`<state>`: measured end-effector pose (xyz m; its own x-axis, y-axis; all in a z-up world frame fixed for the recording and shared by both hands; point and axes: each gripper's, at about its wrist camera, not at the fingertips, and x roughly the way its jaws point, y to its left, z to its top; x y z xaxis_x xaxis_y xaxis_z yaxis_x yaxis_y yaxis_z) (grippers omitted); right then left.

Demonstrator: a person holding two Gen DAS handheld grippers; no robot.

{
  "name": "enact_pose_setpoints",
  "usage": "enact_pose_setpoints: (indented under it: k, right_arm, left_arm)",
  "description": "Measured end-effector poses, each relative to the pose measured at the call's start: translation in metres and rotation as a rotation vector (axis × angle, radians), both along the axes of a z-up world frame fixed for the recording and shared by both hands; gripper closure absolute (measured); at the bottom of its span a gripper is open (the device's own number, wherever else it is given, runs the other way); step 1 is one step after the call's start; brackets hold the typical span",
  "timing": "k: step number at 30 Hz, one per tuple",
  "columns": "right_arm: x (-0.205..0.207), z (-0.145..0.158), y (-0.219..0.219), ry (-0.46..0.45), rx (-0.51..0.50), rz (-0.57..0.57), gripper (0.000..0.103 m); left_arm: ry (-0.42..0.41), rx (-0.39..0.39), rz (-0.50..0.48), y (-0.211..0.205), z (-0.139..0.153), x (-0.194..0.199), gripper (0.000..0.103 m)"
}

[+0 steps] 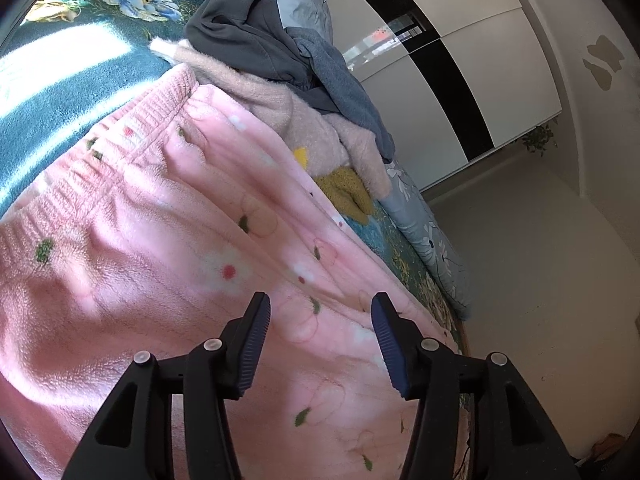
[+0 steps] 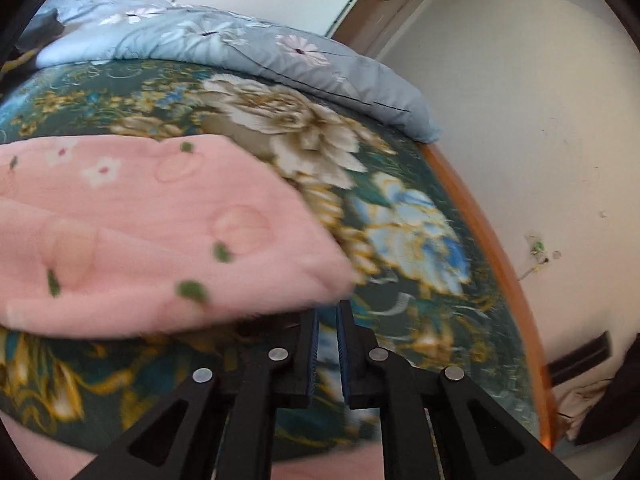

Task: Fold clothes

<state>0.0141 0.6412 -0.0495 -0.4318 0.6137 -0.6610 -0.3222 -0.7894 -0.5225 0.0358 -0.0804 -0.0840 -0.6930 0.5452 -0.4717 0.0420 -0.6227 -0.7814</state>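
Observation:
Pink fleece trousers (image 1: 152, 240) with a small flower print and a ribbed waistband lie spread on the bed. My left gripper (image 1: 321, 300) hovers over them, open, its blue pads (image 1: 256, 344) wide apart with the fabric under them, not pinched. In the right wrist view a folded end of the same pink trousers (image 2: 140, 240) lies on the bed blanket. My right gripper (image 2: 328, 308) sits just past that end's near corner, shut to a thin slit. Only blanket shows through the slit.
A dark green floral blanket (image 2: 360, 168) covers the bed, which has an orange wooden edge (image 2: 492, 248). A pile of other clothes (image 1: 280, 80), grey, beige and blue, lies beyond the trousers. A pale blue quilt (image 2: 224, 40) lies along the far side. White wardrobe doors (image 1: 432, 80) stand behind.

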Motion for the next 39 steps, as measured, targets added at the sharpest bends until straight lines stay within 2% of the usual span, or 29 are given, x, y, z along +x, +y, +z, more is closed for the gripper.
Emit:
enact_pose_setpoints:
  k: [3, 6, 9, 12, 14, 15, 16, 18, 22, 24, 27, 30, 32, 33, 34, 35, 37, 39]
  right_arm:
    - [0.008, 0.016, 0.031, 0.059, -0.053, -0.129, 0.092]
    - [0.018, 0.040, 0.047, 0.196, -0.222, -0.206, 0.092]
    - [0.007, 0.056, 0.041, 0.315, -0.496, -0.174, 0.092]
    - [-0.026, 0.046, 0.021, 0.361, -0.879, -0.134, 0.088]
    - [-0.055, 0.033, -0.001, 0.347, -1.065, -0.116, 0.079]
    - [-0.069, 0.028, -0.013, 0.332, -1.113, -0.115, 0.068]
    - [-0.082, 0.022, -0.025, 0.316, -1.125, -0.130, 0.057]
    - [-0.105, 0.013, -0.046, 0.297, -1.129, -0.172, 0.053]
    - [-0.131, -0.001, -0.060, 0.309, -1.115, -0.336, 0.051]
    - [-0.143, -0.005, -0.065, 0.313, -1.075, -0.405, 0.050]
    - [-0.158, -0.011, -0.072, 0.323, -1.024, -0.443, 0.048]
    - [-0.170, -0.017, -0.078, 0.254, -0.909, -0.495, 0.048]
    - [-0.173, -0.022, -0.080, 0.216, -0.867, -0.518, 0.050]
    - [-0.174, -0.023, -0.080, 0.206, -0.851, -0.519, 0.055]
    - [-0.174, -0.023, -0.081, 0.187, -0.823, -0.523, 0.070]
    - [-0.174, -0.023, -0.080, 0.165, -0.801, -0.524, 0.078]
    - [-0.170, -0.023, -0.073, 0.164, -0.846, -0.504, 0.096]
    - [-0.162, -0.022, -0.063, 0.178, -0.918, -0.478, 0.098]
  left_arm:
    - [0.004, 0.000, -0.007, 0.002, 0.001, -0.001, 0.049]
    - [0.009, 0.002, 0.000, 0.001, 0.002, -0.002, 0.049]
    - [0.023, 0.006, 0.021, -0.003, 0.007, -0.002, 0.049]
    - [0.037, 0.022, 0.031, -0.008, 0.010, -0.001, 0.048]
    - [0.039, 0.030, 0.032, -0.010, 0.011, 0.000, 0.048]
    - [0.035, 0.032, 0.029, -0.011, 0.010, 0.000, 0.048]
    - [0.033, 0.035, 0.028, -0.012, 0.010, 0.001, 0.048]
    - [0.032, 0.042, 0.024, -0.014, 0.010, 0.002, 0.047]
    - [0.033, 0.062, 0.005, -0.015, 0.009, 0.005, 0.042]
    - [0.031, 0.057, -0.010, -0.013, 0.009, 0.006, 0.042]
    - [0.028, 0.045, -0.027, -0.011, 0.009, 0.007, 0.042]
    - [0.024, 0.034, -0.037, -0.010, 0.009, 0.006, 0.042]
    - [0.021, 0.029, -0.041, -0.010, 0.009, 0.006, 0.042]
    - [0.021, 0.028, -0.041, -0.010, 0.009, 0.006, 0.042]
    - [0.021, 0.026, -0.040, -0.010, 0.010, 0.005, 0.042]
    - [0.021, 0.025, -0.037, -0.010, 0.011, 0.005, 0.042]
    - [0.005, 0.048, -0.022, -0.013, 0.010, 0.003, 0.042]
    - [-0.038, 0.089, 0.010, -0.017, 0.009, -0.003, 0.042]
